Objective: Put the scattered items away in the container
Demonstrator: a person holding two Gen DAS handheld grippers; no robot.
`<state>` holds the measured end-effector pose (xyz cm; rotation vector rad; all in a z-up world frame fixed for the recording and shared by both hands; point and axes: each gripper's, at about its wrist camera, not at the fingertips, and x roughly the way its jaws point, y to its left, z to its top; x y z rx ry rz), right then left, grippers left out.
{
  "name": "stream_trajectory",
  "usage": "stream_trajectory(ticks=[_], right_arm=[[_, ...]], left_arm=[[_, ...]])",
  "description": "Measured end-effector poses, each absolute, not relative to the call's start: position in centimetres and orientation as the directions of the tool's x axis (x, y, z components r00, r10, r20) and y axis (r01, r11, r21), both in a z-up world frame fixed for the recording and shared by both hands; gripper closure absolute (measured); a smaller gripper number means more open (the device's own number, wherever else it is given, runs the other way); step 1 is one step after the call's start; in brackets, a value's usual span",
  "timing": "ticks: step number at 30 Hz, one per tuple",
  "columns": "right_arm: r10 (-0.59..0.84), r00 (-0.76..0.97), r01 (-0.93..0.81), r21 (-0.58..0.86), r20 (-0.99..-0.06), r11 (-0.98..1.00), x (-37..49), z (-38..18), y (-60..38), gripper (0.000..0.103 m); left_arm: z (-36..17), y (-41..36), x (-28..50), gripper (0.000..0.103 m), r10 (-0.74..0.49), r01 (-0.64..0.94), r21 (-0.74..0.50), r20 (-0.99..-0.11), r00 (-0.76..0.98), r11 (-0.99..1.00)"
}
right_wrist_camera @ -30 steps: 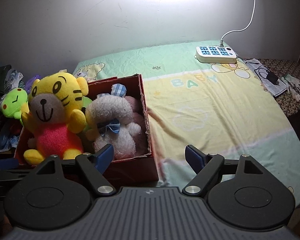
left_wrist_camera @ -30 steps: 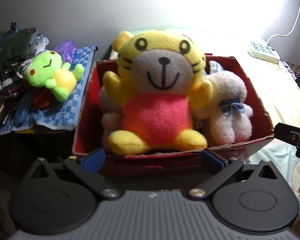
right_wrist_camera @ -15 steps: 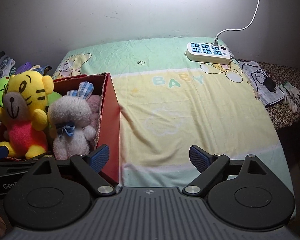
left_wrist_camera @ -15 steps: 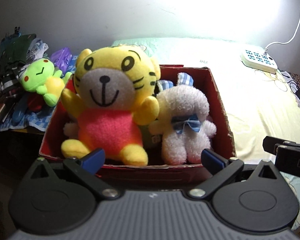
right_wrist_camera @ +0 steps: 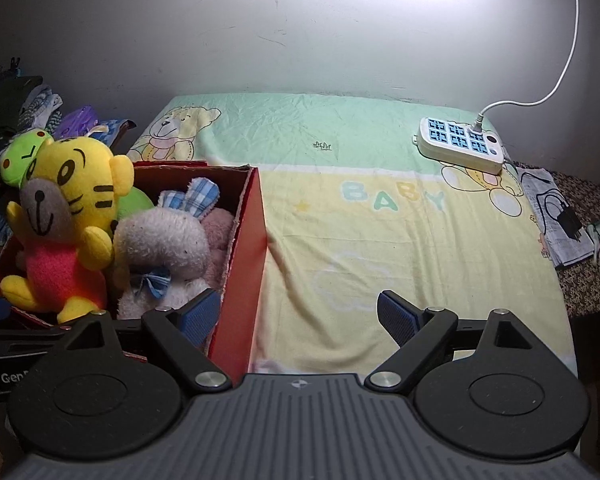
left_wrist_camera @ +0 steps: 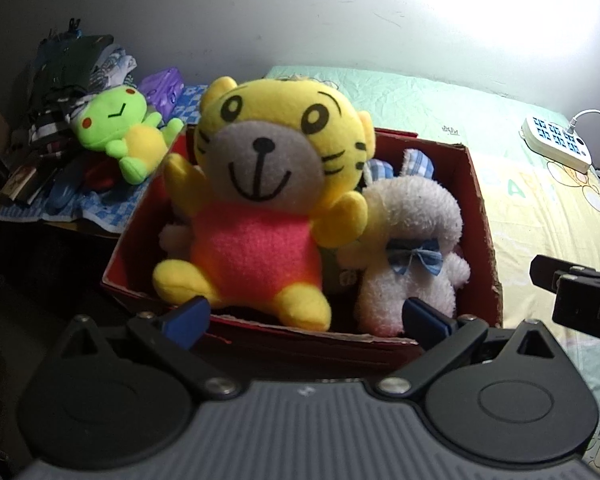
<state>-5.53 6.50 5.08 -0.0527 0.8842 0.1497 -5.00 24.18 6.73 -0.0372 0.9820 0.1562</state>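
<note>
We hold the left hand-held gripper [left_wrist_camera: 306, 314] spread wide and empty at the bottom of its frame, just before the red cardboard box [left_wrist_camera: 478, 216]. Filling the frame's centre, the yellow plush tiger in a pink shirt [left_wrist_camera: 260, 216] sits in that box beside a white fluffy plush with a blue bow [left_wrist_camera: 412, 240]. Our right hand-held gripper [right_wrist_camera: 300, 316] is likewise spread, empty, above the pastel bed sheet [right_wrist_camera: 380, 240]. At upper left, a green plush frog [left_wrist_camera: 120, 128] lies outside the box on a blue checkered cloth [left_wrist_camera: 100, 206].
</note>
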Motion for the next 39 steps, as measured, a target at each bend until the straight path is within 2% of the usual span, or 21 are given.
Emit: stream_trajectory(ticks=[13,17,27,35,39], right_arm=[[0.13,0.601,-0.185,0.021,-0.788,0.982,-6.2,6.0,13.0,0.015],[0.151,0.59,-0.188,0.047,-0.793,0.981,-6.1,6.1,14.5,0.015],[0.127,0.59,-0.161,0.038,-0.797,0.986,-5.6,6.0,16.6,0.015],[0.157,0.578,-0.221,0.031,-0.801,0.975,-5.3,5.9,18.1,0.015],[0.124,0.592,-0.197,0.006,-0.796,0.98,-4.2,5.8,18.2,0.015]], left_arm=[[6.4,29.4,-4.4,0.001,0.046,-0.095,-0.001,-0.872,0.488,0.995],[6.3,30.3,-4.2,0.001,0.096,-0.08,0.065,-0.868,0.488,0.995],[6.2,33.0,-2.9,0.001,0.104,-0.087,0.071,-0.876,0.471,0.994],[5.9,34.1,-1.7,0.001,0.126,-0.067,0.108,-0.885,0.449,0.992],[5.5,34.8,-0.4,0.001,0.11,-0.078,0.085,-0.901,0.418,0.993]])
